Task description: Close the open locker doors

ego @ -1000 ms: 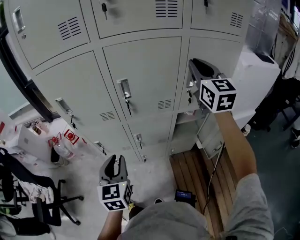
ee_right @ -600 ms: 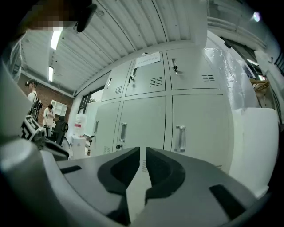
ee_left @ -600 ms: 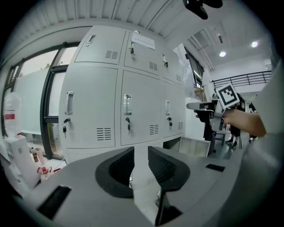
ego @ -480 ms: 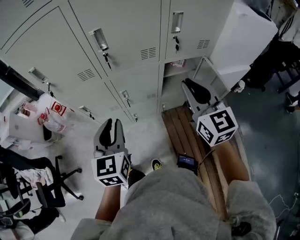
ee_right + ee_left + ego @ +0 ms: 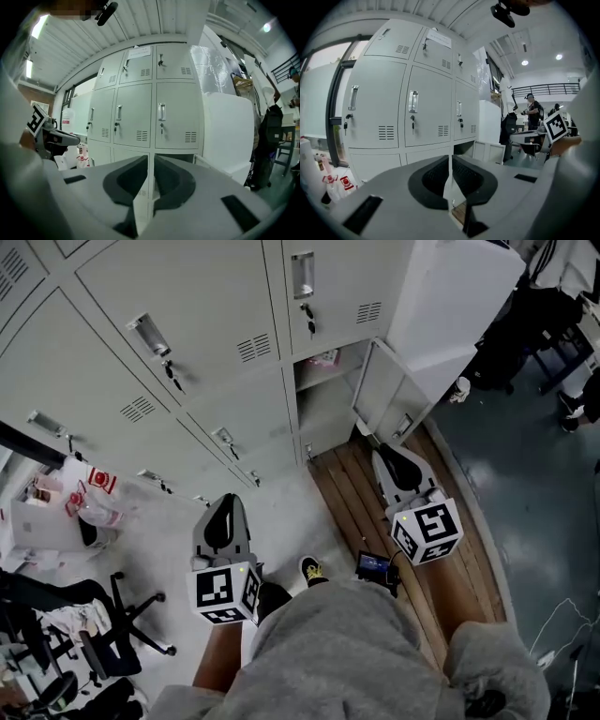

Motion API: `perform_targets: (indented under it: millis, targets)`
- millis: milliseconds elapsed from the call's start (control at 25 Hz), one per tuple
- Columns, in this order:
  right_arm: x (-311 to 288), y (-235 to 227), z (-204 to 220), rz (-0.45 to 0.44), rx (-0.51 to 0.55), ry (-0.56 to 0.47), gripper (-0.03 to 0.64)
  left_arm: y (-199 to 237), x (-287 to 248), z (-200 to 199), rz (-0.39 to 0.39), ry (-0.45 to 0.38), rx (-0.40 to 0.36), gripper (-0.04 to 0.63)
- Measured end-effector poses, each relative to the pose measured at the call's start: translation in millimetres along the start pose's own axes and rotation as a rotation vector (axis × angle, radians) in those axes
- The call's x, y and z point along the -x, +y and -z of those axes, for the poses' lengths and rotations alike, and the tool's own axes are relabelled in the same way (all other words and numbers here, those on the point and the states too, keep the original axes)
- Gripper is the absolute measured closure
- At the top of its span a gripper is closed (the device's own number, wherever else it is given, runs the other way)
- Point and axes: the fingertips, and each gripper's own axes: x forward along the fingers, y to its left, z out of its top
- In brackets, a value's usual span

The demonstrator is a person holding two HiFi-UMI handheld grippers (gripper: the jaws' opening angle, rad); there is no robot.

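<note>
1. Grey jaws of the left gripper (image 5: 450, 161) and right gripper (image 5: 149, 166) are pressed together, empty.
2. Only the head view shows the open door (image 5: 382, 390), low right on the lockers (image 5: 187, 324), above wooden slats (image 5: 450, 568).
3. The left gripper view adds distant people (image 5: 533, 110).

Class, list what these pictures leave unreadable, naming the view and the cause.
- Open locker, head view: the pink item on its shelf is too small to identify.
- Device on the wooden boards, head view: screen too small to read.
- Paper notice, right gripper view: print too small.

Wooden decking (image 5: 342, 488) on dark floor (image 5: 534, 474), black office chair (image 5: 56, 594) (left, amid clutter)
</note>
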Motion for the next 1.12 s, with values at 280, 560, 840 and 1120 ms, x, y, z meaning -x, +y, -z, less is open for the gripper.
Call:
perform_targets:
  millis: [280, 560, 840, 1120]
  targets:
    - [11.8, -52.8, 18.7, 0.114, -0.003, 0.022, 0.558, -11.7, -7.2, 10.3, -0.01, 0.027, -0.011, 0.566]
    - [12.1, -112.5, 47.2, 0.241, -0.024, 0.025, 0.558, -20.7, -13.5, 23.3, 0.004, 0.053, -0.035, 0.566]
    - [-7.7, -168.4, 77.9, 0.301, -0.045, 0.056, 0.557, -16.4, -13.3, 42.2, -0.004, 0.111, -0.078, 0.566]
    - [-30.5, -216.2, 97.3, 0.358, -0.044, 0.079, 0.512, -26.3, -21.7, 56.0, 0.014, 0.156, -0.093, 0.566]
